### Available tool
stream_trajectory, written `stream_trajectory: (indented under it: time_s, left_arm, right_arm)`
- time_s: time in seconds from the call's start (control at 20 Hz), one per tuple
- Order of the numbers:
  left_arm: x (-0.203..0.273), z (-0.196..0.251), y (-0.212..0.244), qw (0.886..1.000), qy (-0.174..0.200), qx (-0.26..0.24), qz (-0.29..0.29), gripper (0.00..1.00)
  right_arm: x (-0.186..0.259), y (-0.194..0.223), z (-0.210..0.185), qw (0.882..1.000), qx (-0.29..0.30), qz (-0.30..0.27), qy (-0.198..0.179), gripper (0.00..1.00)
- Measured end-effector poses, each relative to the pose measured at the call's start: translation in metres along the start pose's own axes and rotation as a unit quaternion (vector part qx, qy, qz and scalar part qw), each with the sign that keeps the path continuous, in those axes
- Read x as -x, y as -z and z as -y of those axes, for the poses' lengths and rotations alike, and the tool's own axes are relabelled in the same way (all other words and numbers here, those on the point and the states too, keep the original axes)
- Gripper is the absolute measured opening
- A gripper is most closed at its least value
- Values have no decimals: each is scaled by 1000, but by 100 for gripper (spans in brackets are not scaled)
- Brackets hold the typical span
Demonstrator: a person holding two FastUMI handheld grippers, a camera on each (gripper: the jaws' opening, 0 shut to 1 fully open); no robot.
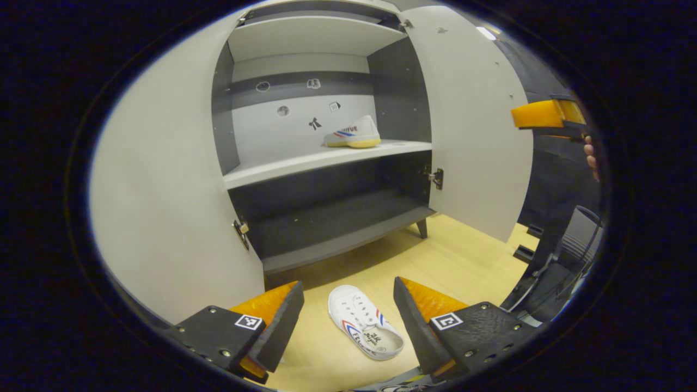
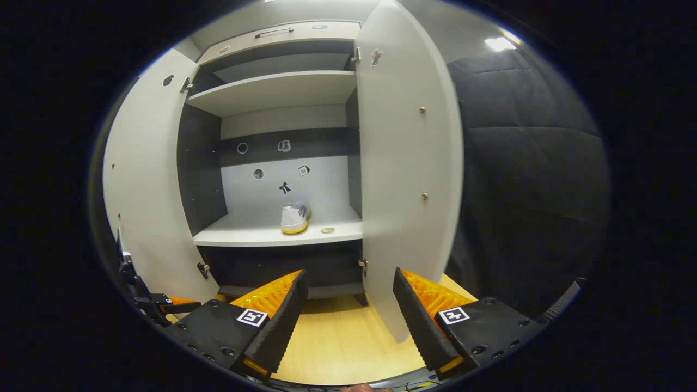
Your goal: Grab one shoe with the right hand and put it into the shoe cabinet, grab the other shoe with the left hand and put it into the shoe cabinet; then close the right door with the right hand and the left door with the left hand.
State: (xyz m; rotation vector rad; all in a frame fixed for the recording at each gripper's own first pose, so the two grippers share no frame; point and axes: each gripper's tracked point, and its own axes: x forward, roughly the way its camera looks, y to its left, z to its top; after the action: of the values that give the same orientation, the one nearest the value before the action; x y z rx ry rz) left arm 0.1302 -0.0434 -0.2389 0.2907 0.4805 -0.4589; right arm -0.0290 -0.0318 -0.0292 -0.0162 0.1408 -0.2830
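One canvas sneaker (image 1: 364, 329) lies on the floor between my left tongs (image 1: 348, 321), spread empty; light, soft, best pinched at the heel collar. Right tongs (image 2: 348, 321) likewise spread; other sneaker (image 2: 294, 219) shelved.

Floor (image 1: 463, 261): light wood-grain boards, running under the furniture and out to the booth edge. Booth wall (image 2: 523, 163): black quilted cloth, standing to the right of the furniture. Ceiling light (image 2: 498, 43): one bright rectangular panel, overhead at upper right. Dark equipment with cables (image 1: 566, 256) rests on the floor at right.
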Motion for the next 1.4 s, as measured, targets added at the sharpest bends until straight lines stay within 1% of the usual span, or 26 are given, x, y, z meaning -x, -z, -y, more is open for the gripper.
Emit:
stream_trajectory:
  time_s: [0.15, 0.2, 0.25, 0.3, 0.35, 0.45, 0.5, 0.6, 0.7, 0.75, 0.85, 0.95, 1.0, 1.05, 1.1, 1.15, 1.2, 1.25, 1.3, 1.35, 1.4]
  left_arm:
    - [-26, -3, 40, 999, -12, -13, -30, 94]
    - [-34, -3, 53, 999, -13, -7, -44, 95]
    - [-42, -1, 65, 998, -11, 1, -56, 94]
    - [-49, 1, 77, 998, -7, 7, -69, 96]
    - [-56, 2, 89, 996, -5, 17, -84, 96]
    - [-67, 9, 105, 992, 0, 59, -108, 95]
    - [-73, 9, 111, 990, -2, 77, -114, 95]
    - [-82, 1, 125, 987, -17, 87, -132, 94]
    - [-88, -4, 139, 984, -28, 85, -153, 94]
    - [-90, -5, 144, 983, -29, 88, -161, 96]
    - [-93, -7, 156, 978, -36, 98, -178, 95]
    - [-93, -5, 166, 973, -46, 125, -191, 95]
    - [-94, -2, 174, 969, -47, 137, -202, 95]
    - [-93, 2, 181, 965, -45, 149, -212, 94]
    - [-95, 1, 180, 965, -46, 159, -205, 98]
    - [-97, 4, 182, 964, -36, 166, -206, 98]
    - [-97, 9, 184, 961, -22, 176, -210, 93]
    - [-99, 14, 181, 958, -4, 191, -213, 89]
    - [-100, 14, 179, 954, -4, 201, -223, 72]
    - [-100, 15, 182, 952, -2, 203, -230, 66]
    - [-99, 14, 182, 952, 1, 198, -234, 66]
  right_arm:
    - [29, 14, 39, 999, -10, -7, 49, 98]
    - [36, 19, 53, 998, -14, -10, 67, 98]
    - [42, 22, 68, 996, -19, -12, 87, 98]
    - [49, 26, 85, 994, -25, -14, 108, 98]
    - [55, 29, 99, 991, -33, -17, 128, 98]
    - [65, 30, 127, 985, -52, -15, 162, 98]
    - [69, 33, 141, 982, -59, -15, 176, 98]
    - [70, 31, 164, 977, -66, -13, 203, 98]
    - [67, 25, 183, 972, -72, -6, 224, 98]
    - [64, 21, 191, 970, -74, -2, 232, 98]
    - [56, 15, 206, 966, -78, 7, 245, 98]
    - [47, 12, 219, 964, -82, 12, 254, 98]
    - [42, 11, 225, 963, -85, 13, 257, 92]
    - [36, 11, 230, 962, -89, 13, 259, 98]
    - [32, 11, 233, 961, -92, 14, 261, 98]
    - [26, 10, 239, 960, -94, 14, 263, 98]
    - [18, 10, 246, 960, -95, 15, 265, 98]
    - [10, 9, 251, 959, -91, 16, 267, 92]
    - [3, 11, 260, 959, -81, 17, 271, 98]
    - [-4, 12, 269, 958, -70, 15, 278, 98]
    - [-10, 12, 276, 957, -63, 14, 281, 98]
